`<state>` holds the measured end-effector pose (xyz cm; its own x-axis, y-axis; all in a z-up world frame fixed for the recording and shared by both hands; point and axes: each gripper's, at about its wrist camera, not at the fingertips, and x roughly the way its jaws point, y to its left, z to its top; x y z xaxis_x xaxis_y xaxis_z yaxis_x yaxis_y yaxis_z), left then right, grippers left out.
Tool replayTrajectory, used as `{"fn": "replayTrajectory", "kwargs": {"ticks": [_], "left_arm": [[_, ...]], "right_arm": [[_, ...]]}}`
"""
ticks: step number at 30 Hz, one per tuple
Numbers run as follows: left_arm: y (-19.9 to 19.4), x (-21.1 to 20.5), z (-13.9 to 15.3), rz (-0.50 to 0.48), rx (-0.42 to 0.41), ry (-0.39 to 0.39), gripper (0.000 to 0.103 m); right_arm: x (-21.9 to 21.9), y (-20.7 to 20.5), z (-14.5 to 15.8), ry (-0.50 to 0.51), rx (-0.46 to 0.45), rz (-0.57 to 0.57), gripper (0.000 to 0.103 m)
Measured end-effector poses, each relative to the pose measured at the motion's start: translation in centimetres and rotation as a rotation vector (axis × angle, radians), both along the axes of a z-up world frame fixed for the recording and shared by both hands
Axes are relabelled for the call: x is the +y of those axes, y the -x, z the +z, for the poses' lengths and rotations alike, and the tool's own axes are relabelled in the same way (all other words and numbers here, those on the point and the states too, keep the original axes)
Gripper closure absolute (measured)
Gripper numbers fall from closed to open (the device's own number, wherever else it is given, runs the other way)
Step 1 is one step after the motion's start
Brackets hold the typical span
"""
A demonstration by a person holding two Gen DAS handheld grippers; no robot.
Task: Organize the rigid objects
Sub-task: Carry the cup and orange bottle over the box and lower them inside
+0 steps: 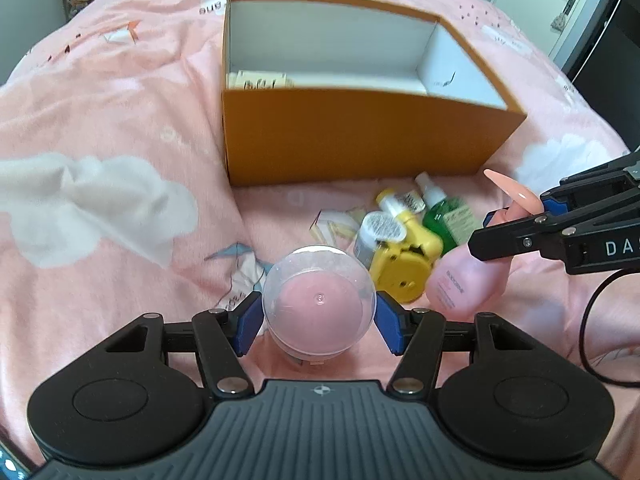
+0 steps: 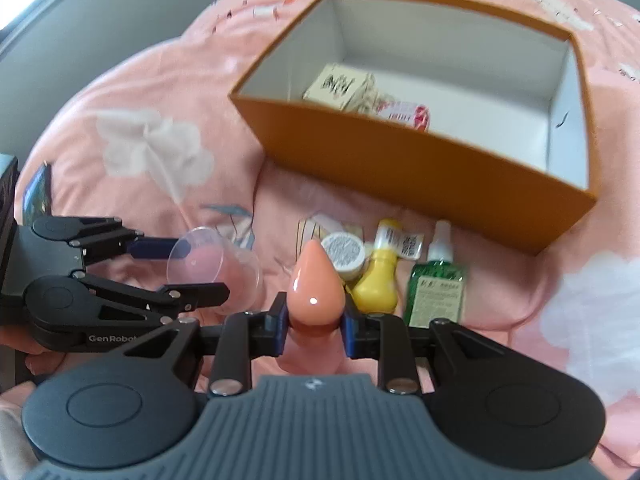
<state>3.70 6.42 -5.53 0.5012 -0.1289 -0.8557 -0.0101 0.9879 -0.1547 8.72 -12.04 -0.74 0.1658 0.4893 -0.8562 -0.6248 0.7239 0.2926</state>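
Three bottles (image 2: 400,272) before orange box (image 2: 420,168)

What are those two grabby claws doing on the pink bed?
Someone is tidying small things into the orange box. The left gripper is closed on a clear round capsule, and the right gripper is pinching a pink bottle with a pointed cap. A yellow bottle and a green bottle wait on the bedspread.
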Motion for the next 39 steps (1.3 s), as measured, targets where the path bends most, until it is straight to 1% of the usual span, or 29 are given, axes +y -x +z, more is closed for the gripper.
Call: {"fn": "replayTrajectory", "kwargs": {"ticks": [6,10,13,18,21,24,28,32,35,39], "left_arm": [[-0.7,-0.4,2.5,-0.008,-0.047,0.011,0.034],[-1.6,-0.6,4.4,-0.018,-0.092,0.024,0.034],[-2.6,-0.8,5.8,-0.031,-0.132,0.01,0.034],[-4.5,-1.3,8.0,-0.04,-0.201,-0.01,0.034],[-5.7,-1.5,8.8,-0.034,-0.229,-0.012,0.034],[-6.9,-1.5,9.3,-0.038,-0.245,-0.005,0.034],[-9.0,-0.8,9.9,-0.055,-0.24,0.019,0.034],[-11.7,-0.2,9.7,-0.05,-0.219,0.023,0.034],[-13.7,0.0,8.6,-0.06,-0.174,0.054,0.034],[-16.0,-0.7,6.1,-0.093,-0.094,0.081,0.034]], "right_arm": [[-1.1,-0.8,2.6,-0.056,-0.05,-0.034,0.078],[-1.5,-1.4,4.4,-0.074,-0.104,-0.04,0.078],[-1.7,-2.0,5.7,-0.096,-0.148,-0.044,0.078],[-2.2,-3.3,7.8,-0.158,-0.192,-0.066,0.078],[-2.3,-4.1,9.0,-0.178,-0.236,-0.098,0.078],[-2.5,-5.2,9.7,-0.21,-0.251,-0.122,0.078],[-2.3,-7.2,9.5,-0.231,-0.237,-0.159,0.078],[-1.9,-9.1,8.3,-0.197,-0.241,-0.227,0.078],[-1.9,-10.5,6.8,-0.169,-0.234,-0.266,0.078],[-2.2,-12.3,4.6,-0.113,-0.228,-0.309,0.078]]}}
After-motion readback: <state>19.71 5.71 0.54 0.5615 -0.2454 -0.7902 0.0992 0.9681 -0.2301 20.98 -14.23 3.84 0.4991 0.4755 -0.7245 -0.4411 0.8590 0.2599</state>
